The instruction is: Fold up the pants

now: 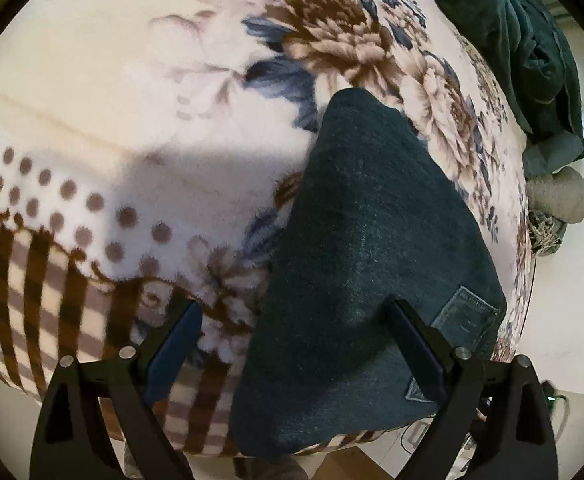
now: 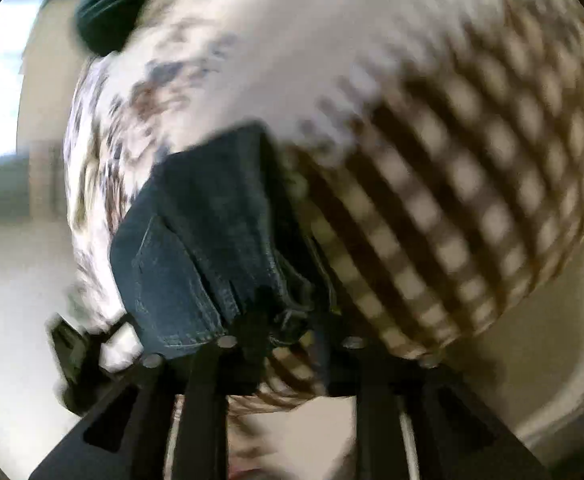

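Dark blue jeans (image 1: 364, 216) lie folded into a long narrow stack on a floral blanket (image 1: 139, 92), with a back pocket (image 1: 464, 316) near the close end. My left gripper (image 1: 296, 316) hovers over that end, wide open. Its left finger (image 1: 179, 332) is over the blanket and its right finger (image 1: 412, 332) over the denim, pressing nothing. In the blurred right wrist view the jeans (image 2: 195, 232) reach down to my right gripper (image 2: 292, 320). Its jaws stand partly closed around the bunched waist edge. The blur hides whether the pads press on it.
A dark green garment (image 1: 524, 48) is heaped at the blanket's far right corner, also seen as a green heap (image 2: 111, 4). A grey roll (image 1: 560, 196) lies beyond the right edge on a pale floor (image 1: 564, 320). The blanket's striped border (image 1: 31, 272) hangs over the near edge.
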The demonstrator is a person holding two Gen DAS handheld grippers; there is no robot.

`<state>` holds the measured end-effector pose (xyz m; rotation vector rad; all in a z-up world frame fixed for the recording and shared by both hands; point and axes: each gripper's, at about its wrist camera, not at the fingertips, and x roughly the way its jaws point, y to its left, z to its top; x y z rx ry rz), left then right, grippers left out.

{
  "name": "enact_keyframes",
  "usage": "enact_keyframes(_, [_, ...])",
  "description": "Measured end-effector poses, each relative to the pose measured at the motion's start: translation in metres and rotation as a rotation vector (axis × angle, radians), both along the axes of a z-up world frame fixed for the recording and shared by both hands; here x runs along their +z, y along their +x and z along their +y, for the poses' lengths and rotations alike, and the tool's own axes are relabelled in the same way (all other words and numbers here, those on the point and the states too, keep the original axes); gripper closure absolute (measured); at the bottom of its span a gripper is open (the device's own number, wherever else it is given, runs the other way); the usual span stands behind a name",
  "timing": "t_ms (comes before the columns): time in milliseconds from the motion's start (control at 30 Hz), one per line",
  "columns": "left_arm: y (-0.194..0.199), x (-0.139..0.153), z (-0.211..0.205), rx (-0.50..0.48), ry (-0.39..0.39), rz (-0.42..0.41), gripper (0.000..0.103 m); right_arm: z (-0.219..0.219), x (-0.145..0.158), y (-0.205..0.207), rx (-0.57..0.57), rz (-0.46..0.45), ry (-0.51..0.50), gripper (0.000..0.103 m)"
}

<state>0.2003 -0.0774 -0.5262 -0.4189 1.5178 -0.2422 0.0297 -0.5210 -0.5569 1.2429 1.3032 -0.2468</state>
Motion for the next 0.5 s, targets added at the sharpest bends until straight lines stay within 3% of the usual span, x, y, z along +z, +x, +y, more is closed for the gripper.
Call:
enact_keyframes(67, [0.000, 0.000, 0.001, 0.002, -0.009, -0.001, 0.008, -0.003, 0.000, -0.010, -0.040, -0.039, 0.026, 0.029])
enact_keyframes(200, [0.001, -0.003, 0.003, 0.001, -0.059, -0.011, 0.008, 0.011, -0.018, -0.017, -0.038, -0.100, 0.144, 0.027])
enact_keyframes(333, [0.003, -0.021, 0.002, 0.006, -0.155, 0.029, 0.007, 0.039, -0.047, 0.002, 0.021, -0.169, 0.250, 0.027])
enact_keyframes(400, [0.004, -0.029, 0.003, 0.022, -0.187, 0.041, 0.001, 0.048, -0.056, 0.015, 0.042, -0.195, 0.247, 0.025])
enact_keyframes(500, [0.006, -0.033, 0.003, 0.029, -0.212, 0.045, 0.000, 0.056, -0.060, 0.025, 0.044, -0.232, 0.230, 0.013])
